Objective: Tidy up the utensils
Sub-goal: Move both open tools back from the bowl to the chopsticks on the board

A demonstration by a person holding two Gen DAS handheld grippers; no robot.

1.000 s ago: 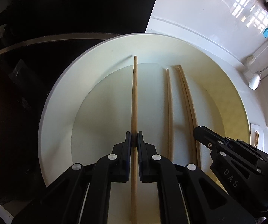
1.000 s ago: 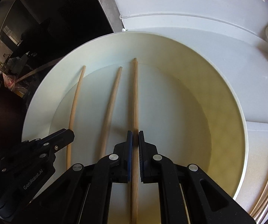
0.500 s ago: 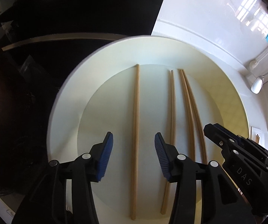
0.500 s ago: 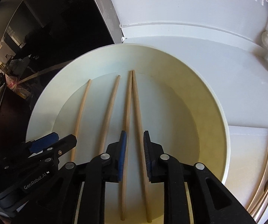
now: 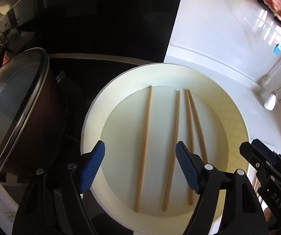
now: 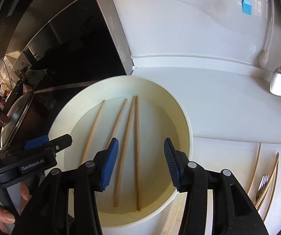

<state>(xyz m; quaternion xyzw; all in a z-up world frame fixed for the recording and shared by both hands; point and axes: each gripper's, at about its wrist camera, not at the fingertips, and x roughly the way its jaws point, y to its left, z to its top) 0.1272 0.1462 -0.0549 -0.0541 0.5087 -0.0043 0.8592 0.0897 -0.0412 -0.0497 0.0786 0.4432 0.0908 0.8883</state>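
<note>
Several wooden chopsticks (image 5: 145,146) lie side by side on a large cream plate (image 5: 93,121), which also shows in the right wrist view (image 6: 183,121) with the chopsticks (image 6: 137,146). My left gripper (image 5: 140,164) is open and empty above the plate's near half, over the left chopsticks. My right gripper (image 6: 141,162) is open and empty above the right pair of chopsticks. Each gripper shows at the edge of the other's view: the right one (image 5: 257,160) and the left one (image 6: 48,143).
A dark pot with a glass lid (image 5: 13,113) stands on the black hob left of the plate. More chopsticks and a fork (image 6: 263,182) lie on the white counter at the right. A metal spoon (image 6: 278,82) and a blue brush (image 6: 246,5) hang on the wall.
Both grippers opened, each letting go of a chopstick onto the plate. Both then drew back and up, so more of the plate and the pot show.
</note>
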